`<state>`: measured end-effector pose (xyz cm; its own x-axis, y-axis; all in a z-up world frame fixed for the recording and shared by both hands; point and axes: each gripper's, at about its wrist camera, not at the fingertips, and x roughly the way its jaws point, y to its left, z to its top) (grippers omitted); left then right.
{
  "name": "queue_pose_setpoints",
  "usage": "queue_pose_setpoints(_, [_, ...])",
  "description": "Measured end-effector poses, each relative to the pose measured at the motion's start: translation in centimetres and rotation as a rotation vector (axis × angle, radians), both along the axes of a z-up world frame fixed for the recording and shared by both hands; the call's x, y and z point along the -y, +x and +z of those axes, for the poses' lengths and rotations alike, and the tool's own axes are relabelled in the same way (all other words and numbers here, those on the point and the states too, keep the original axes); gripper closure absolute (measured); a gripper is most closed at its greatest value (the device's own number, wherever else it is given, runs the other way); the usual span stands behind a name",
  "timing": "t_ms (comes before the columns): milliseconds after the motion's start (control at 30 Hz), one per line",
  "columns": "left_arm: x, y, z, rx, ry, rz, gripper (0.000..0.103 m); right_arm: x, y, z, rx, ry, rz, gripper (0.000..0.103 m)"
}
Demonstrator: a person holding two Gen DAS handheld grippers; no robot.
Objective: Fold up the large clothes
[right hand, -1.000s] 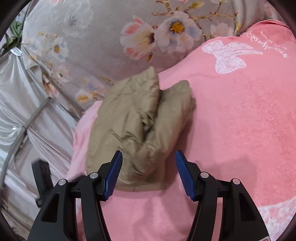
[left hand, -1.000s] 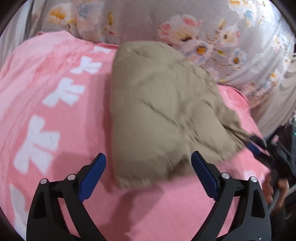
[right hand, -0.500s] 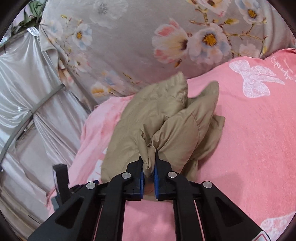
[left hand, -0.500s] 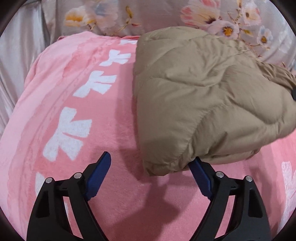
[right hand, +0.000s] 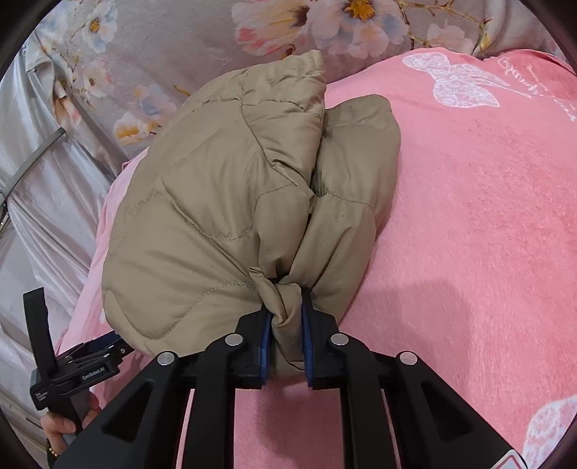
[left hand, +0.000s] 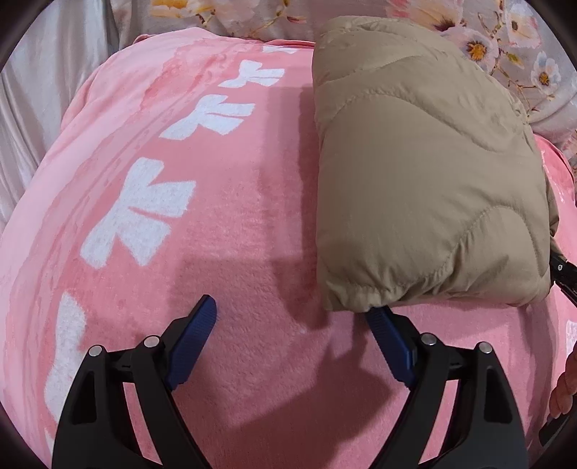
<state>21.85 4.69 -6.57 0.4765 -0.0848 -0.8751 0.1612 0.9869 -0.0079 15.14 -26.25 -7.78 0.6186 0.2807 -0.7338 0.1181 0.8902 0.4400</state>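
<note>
A tan quilted jacket, folded into a thick bundle, lies on the pink blanket. My left gripper stands open at the bundle's near left corner. Its right fingertip sits just under the jacket's hem, and its left fingertip is over bare blanket. In the right wrist view my right gripper pinches a gathered bunch of the jacket at its near edge. The blue pads press on the fabric while the jaws are opening slightly. The left gripper shows at the jacket's lower left corner.
The blanket carries white bow prints. A grey floral sheet lies behind the jacket and a silvery curtain hangs at the left. A person's hand holds the left gripper's handle. The blanket's edge drops off beside the jacket.
The right gripper went from open around the jacket's edge to shut on a bunch of it. The left gripper tipped downward and came up to the bundle's near corner.
</note>
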Motion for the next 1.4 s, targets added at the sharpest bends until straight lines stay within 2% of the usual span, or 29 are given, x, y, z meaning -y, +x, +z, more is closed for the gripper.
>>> queue_pose_setpoints(133, [-0.5, -1.1, 1.2, 0.009, -0.010, -0.001, 0.022, -0.3, -2.3, 1.8, -0.001, -0.084, -0.029, 0.076])
queue_pose_setpoints(300, [-1.1, -2.5, 4.2, 0.072, 0.010, -0.001, 0.022, -1.0, -5.6, 4.4, 0.025, -0.211, -0.019, 0.076])
queue_pose_setpoints(400, [-0.9, -2.7, 6.8, 0.122, -0.007, 0.003, 0.022, -1.1, -6.1, 6.7, 0.073, -0.225, -0.018, 0.080])
queue_pose_setpoints(600, [1.1, 0.1, 12.8, 0.258, -0.031, 0.014, 0.018, -3.0, -2.7, 12.3, 0.173, -0.275, 0.027, 0.088])
queue_pose_setpoints(700, [1.9, 3.1, 14.9, 0.281, -0.048, 0.043, 0.018, -3.5, 0.0, 13.9, 0.198, -0.311, 0.026, 0.088])
queue_pose_setpoints(767, [2.6, 5.4, 15.5, 0.287, -0.040, 0.066, 0.017, -3.5, 2.3, 13.9, 0.173, -0.320, 0.022, 0.088])
queue_pose_setpoints(867, [4.2, 8.6, 14.3, 0.254, 0.000, 0.087, 0.017, -3.3, 5.4, 11.4, 0.107, -0.315, 0.000, 0.088])
queue_pose_setpoints(967, [5.9, 10.2, 11.1, 0.205, 0.056, 0.068, 0.018, -2.9, 7.5, 7.2, 0.011, -0.301, -0.008, 0.090])
queue_pose_setpoints(1033, [6.5, 10.5, 9.1, 0.157, 0.075, 0.055, 0.017, -2.6, 7.6, 5.4, 0.000, -0.274, -0.015, 0.091])
queue_pose_setpoints(1100, [6.7, 10.3, 7.2, 0.159, 0.072, 0.056, 0.016, -2.4, 7.6, 4.2, -0.002, -0.248, -0.022, 0.091])
queue_pose_setpoints(1400, [7.5, 10.8, 4.6, 0.162, 0.073, 0.069, 0.015, -1.6, 9.0, 1.1, -0.007, -0.200, -0.028, 0.094])
